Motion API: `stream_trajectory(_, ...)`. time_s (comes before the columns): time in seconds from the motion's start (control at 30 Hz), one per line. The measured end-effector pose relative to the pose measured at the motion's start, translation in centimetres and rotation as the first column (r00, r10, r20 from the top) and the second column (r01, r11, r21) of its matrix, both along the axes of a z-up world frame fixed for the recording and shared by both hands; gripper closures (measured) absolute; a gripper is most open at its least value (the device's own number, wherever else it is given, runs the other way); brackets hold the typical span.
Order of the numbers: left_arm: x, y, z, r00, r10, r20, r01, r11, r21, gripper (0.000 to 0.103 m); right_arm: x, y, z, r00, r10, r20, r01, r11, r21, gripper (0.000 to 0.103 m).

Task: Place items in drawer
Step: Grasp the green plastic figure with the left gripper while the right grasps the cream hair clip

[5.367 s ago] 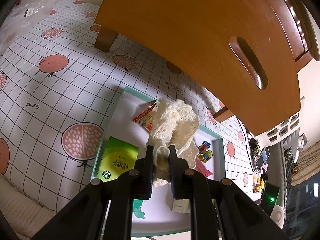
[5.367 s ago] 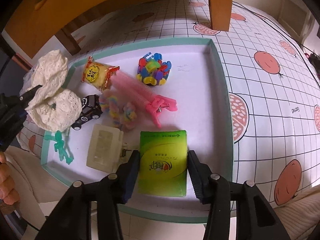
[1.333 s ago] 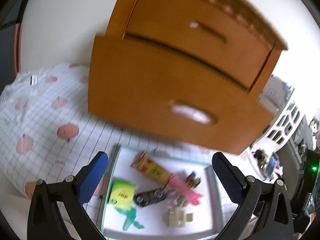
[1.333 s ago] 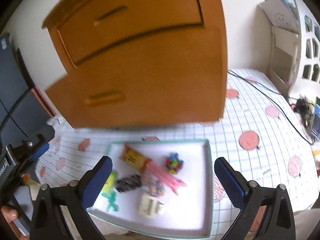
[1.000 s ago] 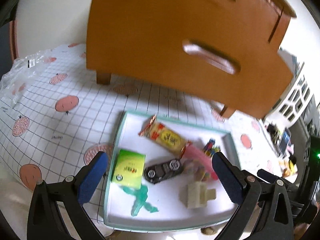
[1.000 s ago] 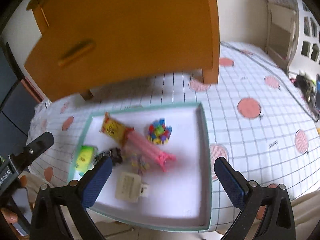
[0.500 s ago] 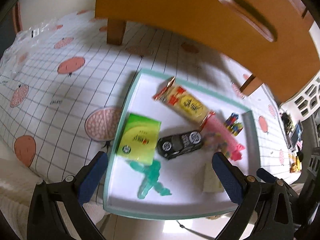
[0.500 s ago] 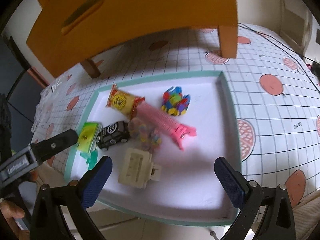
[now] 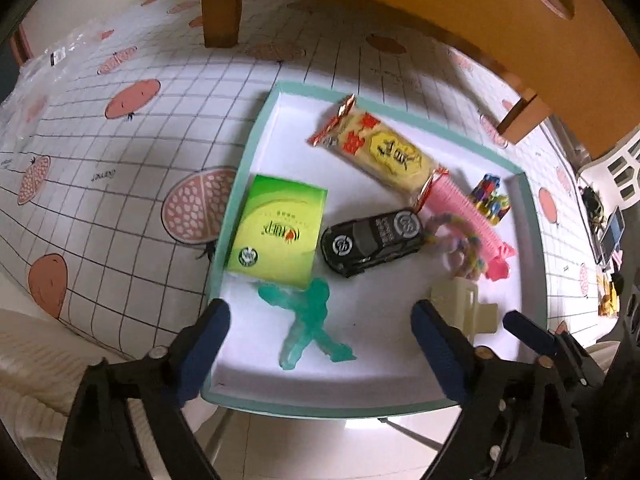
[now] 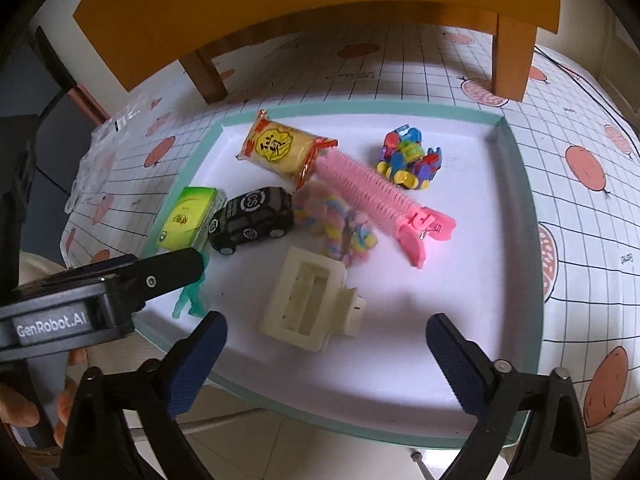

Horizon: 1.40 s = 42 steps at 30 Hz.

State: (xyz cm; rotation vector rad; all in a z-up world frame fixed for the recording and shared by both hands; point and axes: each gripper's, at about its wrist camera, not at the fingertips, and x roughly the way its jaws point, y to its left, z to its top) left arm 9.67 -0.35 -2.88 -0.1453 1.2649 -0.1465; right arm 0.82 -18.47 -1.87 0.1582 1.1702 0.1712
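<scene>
Left wrist view: the left gripper (image 9: pixel 320 336) hangs over the near edge of a white tray (image 9: pixel 532 216) with a teal rim, its jaws wide but closing, the pads pressing on nothing. Between its blue pads (image 9: pixel 204 344) lies a green rubbery figure (image 9: pixel 308 320), flat on the tray floor. Just beyond the figure, at the tray's left side, sits a green box (image 9: pixel 276 228), and touching its right edge is a black toy car (image 9: pixel 372 240). Farther back a yellow snack packet (image 9: pixel 380 152) lies slantwise, its right end meeting a pink hair clip (image 9: pixel 468 216). A pastel hair tie (image 9: pixel 464 248) rests against the clip, and a cluster of small coloured pieces (image 9: pixel 490 200) sits at the far right. A cream claw clip (image 9: pixel 464 304) lies near the right pad.

In the right wrist view the right gripper (image 10: pixel 324 360) is likewise wide and closing, with the cream claw clip (image 10: pixel 308 296) just beyond and between its pads, untouched. The left gripper's black finger (image 10: pixel 120 276) reaches in from the left, over the green figure (image 10: pixel 192 296).

The tray stands on a table (image 9: pixel 120 152) covered in a white checked cloth with pink fruit. A wooden drawer cabinet (image 10: pixel 320 4) on legs stands on the table beyond the tray; its drawer's inside is not visible.
</scene>
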Motion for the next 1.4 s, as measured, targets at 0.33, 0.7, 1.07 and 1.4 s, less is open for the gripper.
stream_trajectory(0.33,0.1,-0.2,-1.6,0.998,-0.010,-0.068,0.009,1.000,-0.011,0.040,0.3,0.5,-0.8,1.000,0.005,-0.010,-0.006,1.000,-0.011,0.034)
stream_trajectory(0.7,0.5,-0.8,-2.3,0.998,-0.020,-0.064,0.022,0.999,0.037,0.054,0.2,-0.4,-0.4,1.000,-0.028,-0.006,0.028,0.999,-0.025,0.051)
stream_trajectory(1.07,0.6,-0.9,-2.5,0.998,-0.011,-0.063,0.017,0.995,0.099,0.075,0.0,-1.7,-0.4,0.997,-0.075,-0.020,0.074,0.997,-0.018,0.052)
stream_trajectory(1.4,0.5,-0.1,-2.4,0.998,-0.006,-0.062,0.009,0.998,0.056,0.085,0.1,-1.6,-0.5,0.997,-0.074,-0.019,0.074,0.997,-0.019,0.052)
